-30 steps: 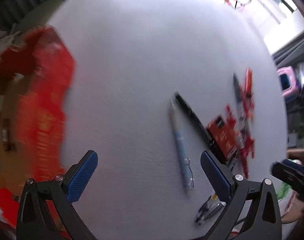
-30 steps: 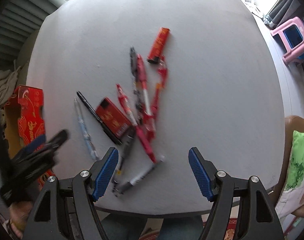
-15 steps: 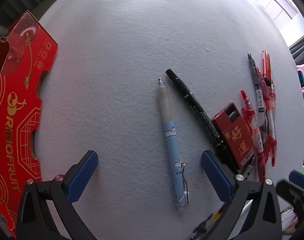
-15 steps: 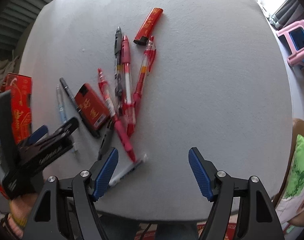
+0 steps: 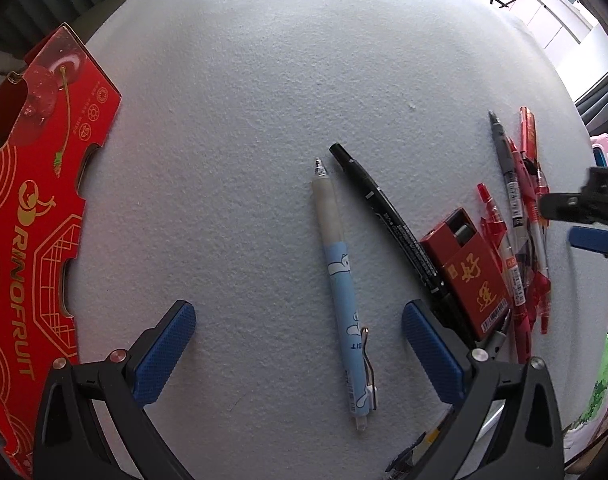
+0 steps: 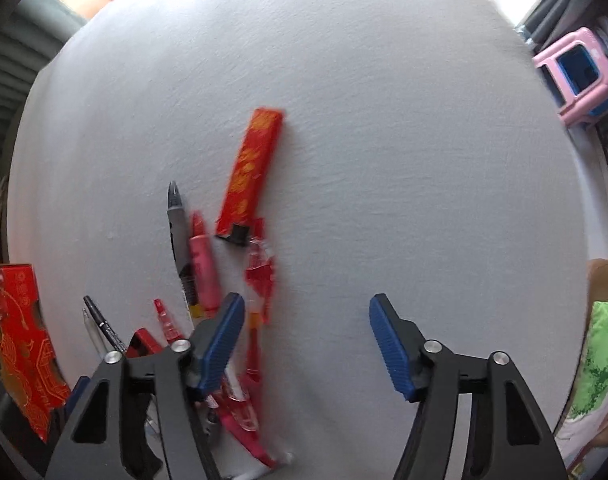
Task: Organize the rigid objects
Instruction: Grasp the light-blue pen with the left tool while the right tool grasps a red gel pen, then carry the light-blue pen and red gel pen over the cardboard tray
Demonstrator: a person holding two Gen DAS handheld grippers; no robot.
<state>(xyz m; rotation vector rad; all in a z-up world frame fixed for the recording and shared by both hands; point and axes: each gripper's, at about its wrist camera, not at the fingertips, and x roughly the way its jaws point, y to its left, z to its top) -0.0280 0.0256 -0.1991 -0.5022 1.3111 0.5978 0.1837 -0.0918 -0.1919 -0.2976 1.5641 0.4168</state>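
Left wrist view: my left gripper (image 5: 298, 354) hangs over the tabletop (image 5: 264, 100), jaws spread wide, pads touching nothing. The light blue pen (image 5: 341, 280) lies between them, loose on the surface. Just right of it is a black marker (image 5: 388, 220), then a small red box (image 5: 470, 274) and a bundle of red pens (image 5: 524, 240) with a grey pen (image 5: 508, 176) among them. A red fruit carton (image 5: 32, 220) sits at the far left edge, and I can't tell whether anything is in it. The right gripper (image 5: 584, 220) pokes in at the right edge.

Right wrist view: the right gripper's jaws are closing but still apart, with only bare tabletop between the pads. The left pad is over the red pens (image 6: 260, 280). A red lighter (image 6: 252, 168) lies just beyond them, the grey pen (image 6: 178, 232) and a pink pen (image 6: 204, 268) to its left. Picture is blurred.

Progress: I'd say barely started. Everything is still scattered, nothing is held, and nothing is sorted. All the pens, the box and the lighter are left to do.
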